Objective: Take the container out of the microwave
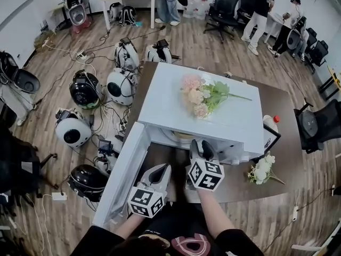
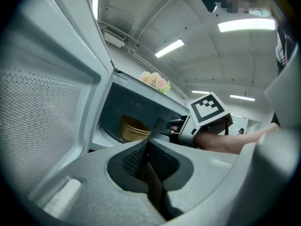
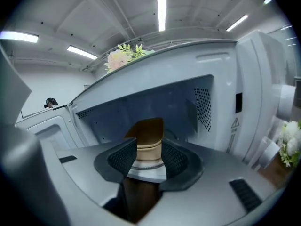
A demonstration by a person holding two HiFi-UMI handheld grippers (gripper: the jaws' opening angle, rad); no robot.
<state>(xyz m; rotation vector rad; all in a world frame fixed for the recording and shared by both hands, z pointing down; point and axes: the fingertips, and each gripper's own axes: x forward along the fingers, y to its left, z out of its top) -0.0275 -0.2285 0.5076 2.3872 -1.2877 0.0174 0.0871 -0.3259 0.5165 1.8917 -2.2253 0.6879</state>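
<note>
The white microwave [image 1: 165, 100] stands on a brown table with its door [image 1: 125, 169] swung out to the left. A tan, bowl-like container [image 2: 133, 128] sits on the turntable inside. In the right gripper view the container [image 3: 149, 135] shows through the gap between the jaws, further in. My right gripper [image 1: 201, 145] is at the mouth of the cavity, open, with its pads touching nothing. My left gripper [image 1: 161, 170] is lower and to the left, beside the open door, shut and empty. From the left gripper view the right gripper [image 2: 164, 126] sits just right of the container, apart from it.
A bunch of artificial flowers [image 1: 205, 96] lies on top of the microwave. Another white sprig [image 1: 264, 169] lies on the table [image 1: 287, 148] at the right, near a bottle with a red cap [image 1: 270, 124]. Round devices and cables [image 1: 85, 89] cover the floor at the left.
</note>
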